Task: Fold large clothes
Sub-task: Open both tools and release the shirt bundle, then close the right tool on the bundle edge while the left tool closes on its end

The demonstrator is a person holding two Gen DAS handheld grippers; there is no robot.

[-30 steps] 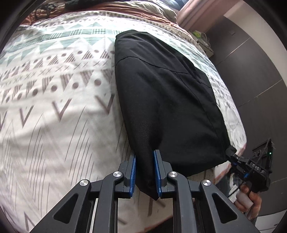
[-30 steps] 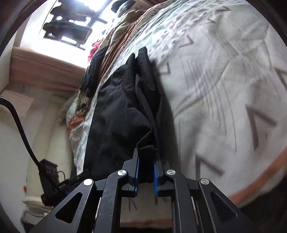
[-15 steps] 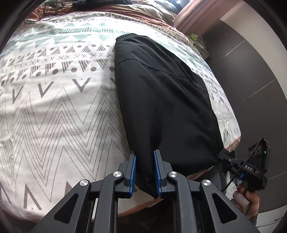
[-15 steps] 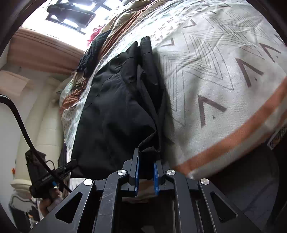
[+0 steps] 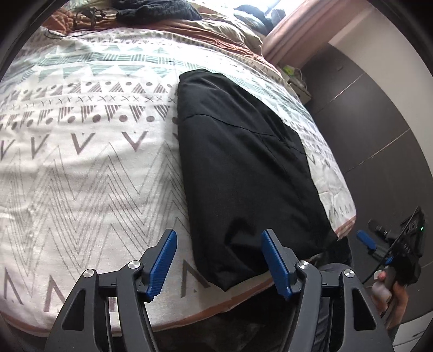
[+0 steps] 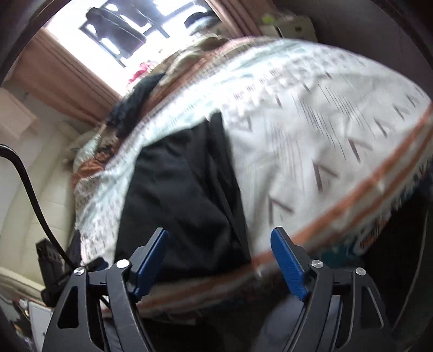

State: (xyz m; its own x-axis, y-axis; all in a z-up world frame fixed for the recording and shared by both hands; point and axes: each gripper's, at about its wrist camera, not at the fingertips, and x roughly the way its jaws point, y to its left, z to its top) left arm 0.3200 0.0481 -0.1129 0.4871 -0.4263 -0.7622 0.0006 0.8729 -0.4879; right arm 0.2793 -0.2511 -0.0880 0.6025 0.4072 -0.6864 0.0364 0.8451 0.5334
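Releasing the garment: your left gripper (image 5: 219, 260) stands wide, its jaws having just been opening, and the near hem of the black garment (image 5: 243, 168) lies between the blue pads (image 5: 162, 264) without being pressed by either. Your right gripper (image 6: 219, 260) is likewise wide and has just been opening; in the right wrist view the dark cloth lies beyond its jaws, and nothing is clamped.

The garment lies as a long folded panel, running from the lower centre of the left wrist view up toward the upper centre, on the right-hand part of the bed.

To finish this step well, lift both tools straight clear of the hem so that no pad drags the fold open, then judge whether the panel needs a further fold across its length. The near edge sits close to the edge of the bed and could slip off if nudged.

Surface and room: a patterned bedspread (image 5: 81, 162) with chevrons and triangles and an orange border; it is soft and will yield under pressure. At the top of the left wrist view lie a dark knitted item (image 5: 157, 10) and rumpled bedding. Dark cabinet panels (image 5: 379, 121) fill the right. A hand (image 5: 397, 292) holding the other tool shows at lower right. The right wrist view is motion-blurred; a bright window (image 6: 130, 29) with a curtain occupies its upper left.
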